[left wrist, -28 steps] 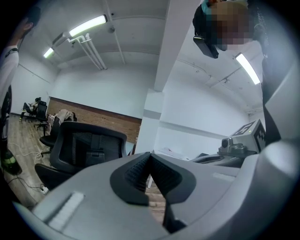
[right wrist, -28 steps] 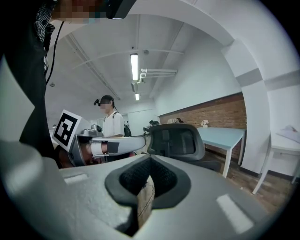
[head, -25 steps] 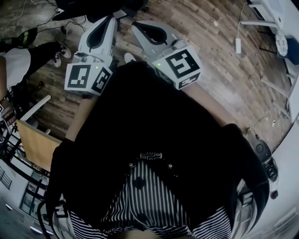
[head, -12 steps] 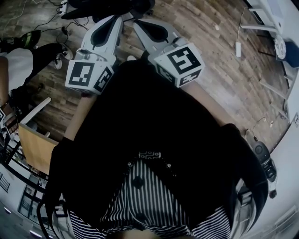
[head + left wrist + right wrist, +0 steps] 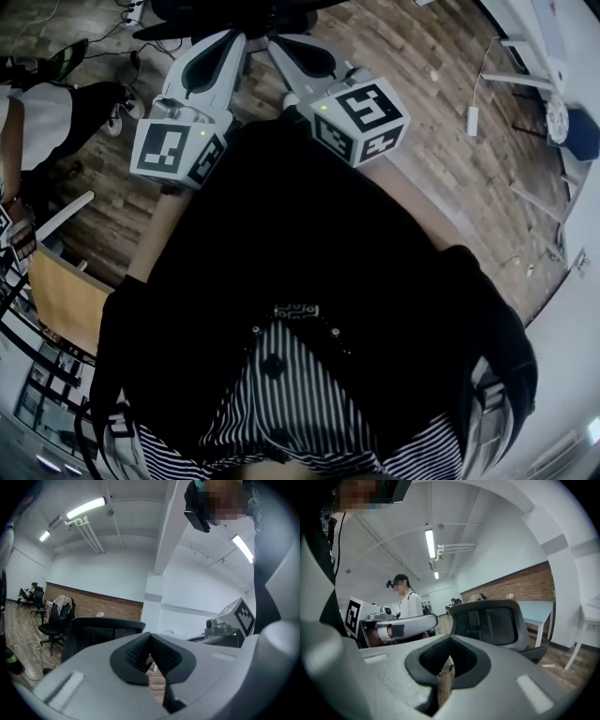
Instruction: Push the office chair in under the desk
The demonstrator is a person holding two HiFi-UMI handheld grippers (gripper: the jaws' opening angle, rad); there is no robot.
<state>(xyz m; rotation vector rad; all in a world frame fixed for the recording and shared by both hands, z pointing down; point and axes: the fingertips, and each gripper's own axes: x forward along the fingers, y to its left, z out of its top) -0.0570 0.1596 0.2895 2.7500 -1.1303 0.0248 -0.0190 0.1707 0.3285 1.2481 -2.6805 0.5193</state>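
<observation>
The black office chair (image 5: 234,11) shows only partly at the top edge of the head view. Its mesh back (image 5: 101,632) rises just beyond my left gripper's jaws, and the same back (image 5: 492,620) fills the middle of the right gripper view. My left gripper (image 5: 232,39) and right gripper (image 5: 279,47) point side by side at the chair, both shut with nothing between the pads. Their tips lie close to the chair; I cannot tell whether they touch it. A desk with a pale top (image 5: 539,611) stands behind the chair.
A person in a white top (image 5: 37,112) stands at the left on the wooden floor. A wooden tabletop (image 5: 61,295) lies at the lower left. A white power strip (image 5: 472,120) with its cable lies at the right. More chairs (image 5: 51,620) stand far back.
Both grippers have moved forward toward the chair, and the chair now shows more at the top edge. The jaws stayed shut.
</observation>
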